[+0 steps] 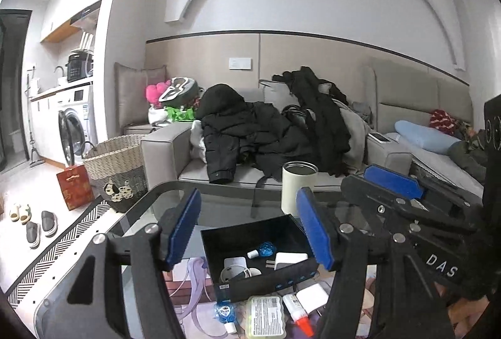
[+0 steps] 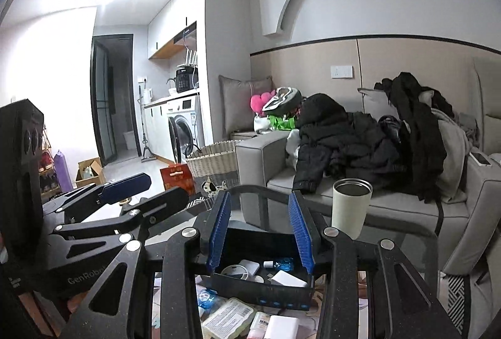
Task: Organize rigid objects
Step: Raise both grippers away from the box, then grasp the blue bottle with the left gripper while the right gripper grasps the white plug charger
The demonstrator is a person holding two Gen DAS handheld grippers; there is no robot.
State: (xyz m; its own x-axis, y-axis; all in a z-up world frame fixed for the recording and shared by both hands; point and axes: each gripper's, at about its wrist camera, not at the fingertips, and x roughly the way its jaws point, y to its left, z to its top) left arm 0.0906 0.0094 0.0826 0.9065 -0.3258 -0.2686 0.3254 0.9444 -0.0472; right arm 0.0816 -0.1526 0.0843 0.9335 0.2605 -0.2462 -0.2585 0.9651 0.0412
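Rigid objects are seen in two groups on the glass surface (image 1: 150, 207): some already inside the black storage box (image 1: 260, 279), others loose just in front of it. In the box lie a white charger (image 1: 289, 259), a small blue bottle (image 1: 266, 249) and a round white item. Outside it lie a flat labelled case (image 1: 265, 317), a tube with a red cap (image 1: 297, 312), a second blue bottle (image 1: 224, 315) and a white block (image 1: 313, 295). All are judged light and stiff; the smooth plastic may slip, so flat sides should be pinched, the tube across its body. The left claw (image 1: 250, 229) is held above the box at medium width, empty. The right claw (image 2: 260, 232) is held narrower, nothing between its pads. A cream tumbler (image 1: 299, 187) stands behind the box.
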